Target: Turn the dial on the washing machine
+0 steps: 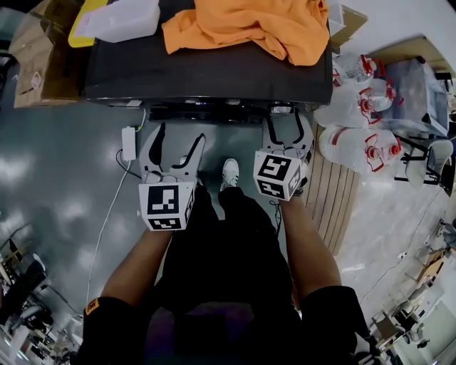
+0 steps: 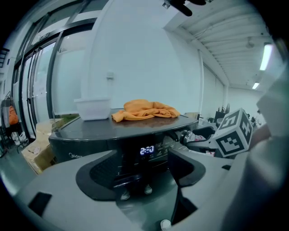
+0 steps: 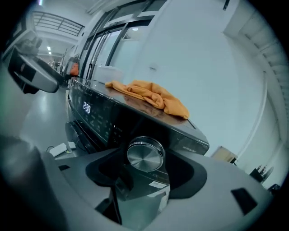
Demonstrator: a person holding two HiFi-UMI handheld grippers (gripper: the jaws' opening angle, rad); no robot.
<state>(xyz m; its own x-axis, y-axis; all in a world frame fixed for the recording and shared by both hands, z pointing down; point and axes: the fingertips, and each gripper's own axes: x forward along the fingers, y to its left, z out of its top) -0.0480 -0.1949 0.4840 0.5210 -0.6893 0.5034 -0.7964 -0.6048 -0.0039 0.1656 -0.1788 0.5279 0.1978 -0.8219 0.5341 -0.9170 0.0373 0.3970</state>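
Above a glossy grey floor point(image 1: 57, 178), the dark washer top point(image 1: 214, 71) bears an orange cloth point(image 1: 249, 25) and a tub point(image 1: 117, 18), while its front-right dial point(image 3: 144, 153) sits unclamped between the right gripper's point(image 1: 288, 125) parted jaws and the left gripper point(image 1: 180, 135) is released and empty.

Cluttered workshop hall: cardboard boxes point(image 1: 30, 60), water jugs point(image 1: 356, 146)

1. Dial point(image 3: 145, 154): brushed metal face, shiny rim.
2. Washing machine point(image 1: 199, 71): dark, smooth, glossy panel and top; the top mirrors the cloth.
3. Cloth point(image 1: 249, 25): orange fabric, soft, crumpled, matt.
4. Tub point(image 1: 121, 20): white translucent plastic.
5. Left gripper point(image 2: 142, 164), right gripper point(image 3: 145, 169): matt grey plastic jaws, darker matt pads.
6. Floor point(image 1: 57, 178): grey, smooth, glossy.
7. Box point(image 1: 32, 50): brown cardboard, matt.
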